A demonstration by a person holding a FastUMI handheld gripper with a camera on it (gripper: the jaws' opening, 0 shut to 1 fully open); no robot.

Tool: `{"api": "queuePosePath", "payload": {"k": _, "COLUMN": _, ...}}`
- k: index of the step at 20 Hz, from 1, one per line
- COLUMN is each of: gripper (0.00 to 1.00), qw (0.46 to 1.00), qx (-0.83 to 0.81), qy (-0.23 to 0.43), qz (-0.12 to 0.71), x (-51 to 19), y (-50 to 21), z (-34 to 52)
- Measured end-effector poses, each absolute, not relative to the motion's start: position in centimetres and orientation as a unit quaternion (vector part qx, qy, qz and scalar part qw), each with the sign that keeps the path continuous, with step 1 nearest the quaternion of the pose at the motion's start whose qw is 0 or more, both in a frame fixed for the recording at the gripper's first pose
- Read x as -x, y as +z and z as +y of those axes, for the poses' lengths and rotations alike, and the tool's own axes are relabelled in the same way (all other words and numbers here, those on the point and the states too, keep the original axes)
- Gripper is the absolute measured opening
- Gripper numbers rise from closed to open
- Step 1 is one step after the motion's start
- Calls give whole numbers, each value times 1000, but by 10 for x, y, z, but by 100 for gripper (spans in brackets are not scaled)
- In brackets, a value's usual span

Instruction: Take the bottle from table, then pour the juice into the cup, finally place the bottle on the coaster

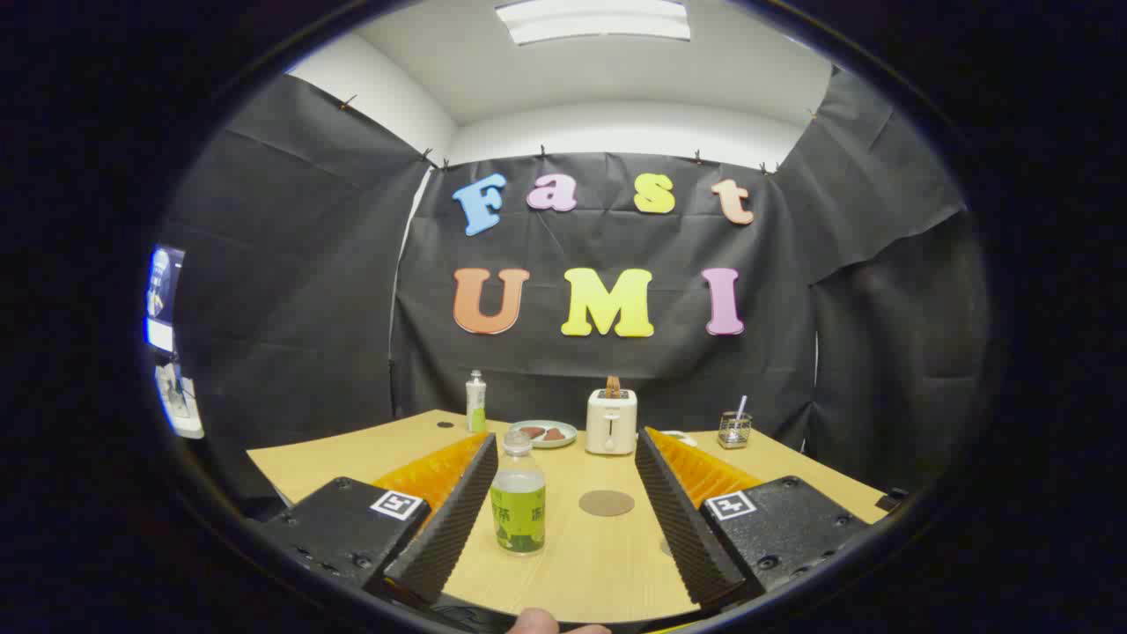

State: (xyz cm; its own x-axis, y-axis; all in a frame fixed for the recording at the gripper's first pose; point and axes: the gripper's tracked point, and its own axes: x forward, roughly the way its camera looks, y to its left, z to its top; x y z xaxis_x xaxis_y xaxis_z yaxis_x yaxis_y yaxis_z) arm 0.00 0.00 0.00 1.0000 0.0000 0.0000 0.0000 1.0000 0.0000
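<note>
A small clear bottle (518, 497) with a green label and pale juice stands upright on the wooden table (343, 453), between my fingers and nearer the left one. My gripper (566, 438) is open wide, and neither finger touches the bottle. A round brown coaster (607, 503) lies flat on the table just right of the bottle, also between the fingers. A small clear cup (734, 430) with a straw-like stick in it stands beyond the right finger, near the back of the table.
A white toaster (611, 422) with a slice in it stands at the back centre. Left of it sits a plate (544, 433) with food, and a taller white-and-green bottle (475, 401) stands further left. A fingertip (535, 622) of the person shows at the near edge.
</note>
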Motion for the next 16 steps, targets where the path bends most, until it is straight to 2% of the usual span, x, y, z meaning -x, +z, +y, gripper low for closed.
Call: {"api": "queuePosePath", "payload": {"k": 16, "gripper": 100, "qw": 1000, "qx": -2, "qy": 8, "qz": 4, "x": 0, "y": -2, "z": 8}}
